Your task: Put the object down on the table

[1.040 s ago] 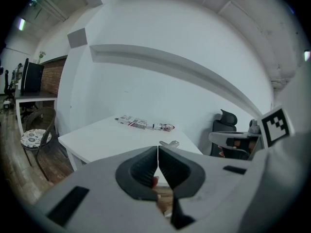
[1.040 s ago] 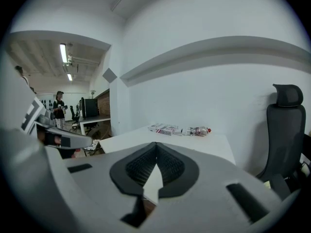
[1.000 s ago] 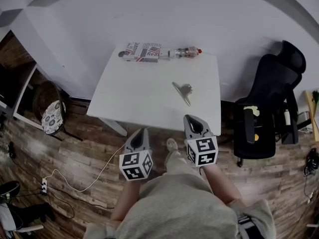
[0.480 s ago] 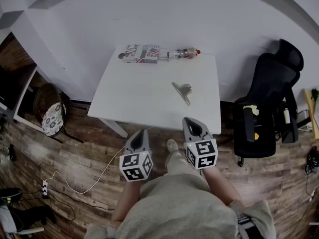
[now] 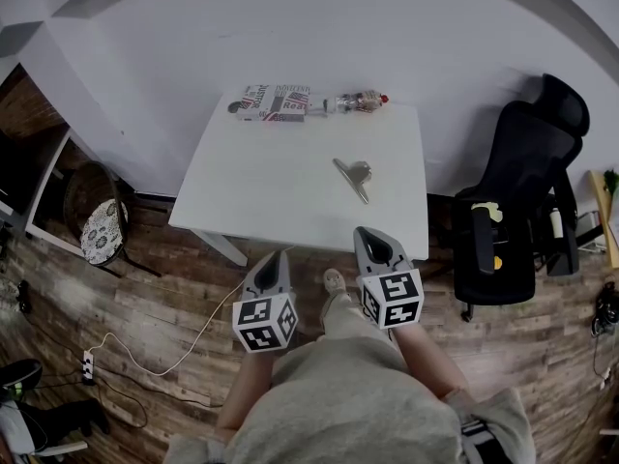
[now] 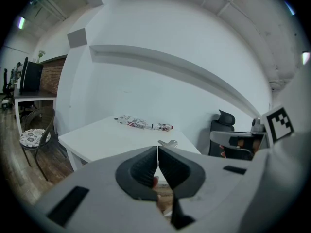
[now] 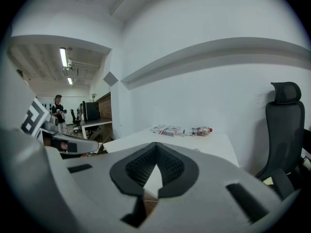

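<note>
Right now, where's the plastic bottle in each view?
Head view: plastic bottle, upper centre, at the far edge of the table.
Left gripper view: plastic bottle, centre, just above the jaws.
Right gripper view: plastic bottle, right of centre, above the jaws.
Shared landmark: printed package directly on its left in all three.

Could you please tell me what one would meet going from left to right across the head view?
Cushioned chair → printed packet → plastic bottle → black office chair.
</note>
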`<state>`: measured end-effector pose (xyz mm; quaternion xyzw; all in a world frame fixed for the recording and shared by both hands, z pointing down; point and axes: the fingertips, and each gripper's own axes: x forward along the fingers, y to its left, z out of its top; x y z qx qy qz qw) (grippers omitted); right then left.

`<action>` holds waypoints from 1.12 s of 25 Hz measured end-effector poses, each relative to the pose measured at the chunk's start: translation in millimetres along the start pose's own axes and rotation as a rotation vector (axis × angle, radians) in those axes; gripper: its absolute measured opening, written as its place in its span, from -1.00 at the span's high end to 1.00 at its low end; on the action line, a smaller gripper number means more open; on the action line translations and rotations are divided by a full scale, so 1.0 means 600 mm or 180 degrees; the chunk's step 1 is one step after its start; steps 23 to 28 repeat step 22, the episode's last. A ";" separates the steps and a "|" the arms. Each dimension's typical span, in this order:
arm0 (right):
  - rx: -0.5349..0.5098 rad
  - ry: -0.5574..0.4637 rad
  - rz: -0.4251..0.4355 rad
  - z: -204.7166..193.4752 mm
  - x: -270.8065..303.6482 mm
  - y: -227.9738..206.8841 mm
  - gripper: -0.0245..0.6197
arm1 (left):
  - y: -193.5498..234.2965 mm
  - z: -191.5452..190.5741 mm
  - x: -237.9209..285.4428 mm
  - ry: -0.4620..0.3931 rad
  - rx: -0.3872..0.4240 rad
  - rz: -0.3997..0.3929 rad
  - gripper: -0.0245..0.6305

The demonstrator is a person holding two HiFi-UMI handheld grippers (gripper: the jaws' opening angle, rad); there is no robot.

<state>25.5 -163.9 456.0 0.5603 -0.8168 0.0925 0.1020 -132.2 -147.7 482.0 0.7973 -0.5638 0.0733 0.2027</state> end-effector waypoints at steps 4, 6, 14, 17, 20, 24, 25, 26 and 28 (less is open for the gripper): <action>0.0006 0.0003 0.0006 0.000 -0.001 -0.001 0.92 | -0.001 -0.002 0.001 0.0013 -0.0005 0.0004 0.90; 0.0008 0.0000 0.0009 -0.001 -0.001 -0.002 0.92 | -0.003 -0.004 0.003 0.0018 -0.0007 0.0003 0.90; 0.0006 -0.0013 0.0014 0.001 0.001 -0.006 0.92 | -0.006 -0.005 0.008 0.0036 -0.0012 -0.0007 0.90; 0.0002 -0.0011 0.0023 0.000 0.003 -0.006 0.92 | -0.006 -0.006 0.011 0.0045 -0.0016 -0.0004 0.90; -0.0004 -0.0004 0.0026 -0.001 0.005 -0.010 0.92 | -0.007 -0.006 0.016 0.0048 -0.0017 -0.0001 0.90; -0.0008 0.0002 0.0024 -0.002 0.007 -0.012 0.92 | -0.007 -0.006 0.018 0.0051 -0.0016 -0.0002 0.90; -0.0008 0.0002 0.0024 -0.002 0.007 -0.012 0.92 | -0.007 -0.006 0.018 0.0051 -0.0016 -0.0002 0.90; -0.0008 0.0002 0.0024 -0.002 0.007 -0.012 0.92 | -0.007 -0.006 0.018 0.0051 -0.0016 -0.0002 0.90; -0.0008 0.0002 0.0024 -0.002 0.007 -0.012 0.92 | -0.007 -0.006 0.018 0.0051 -0.0016 -0.0002 0.90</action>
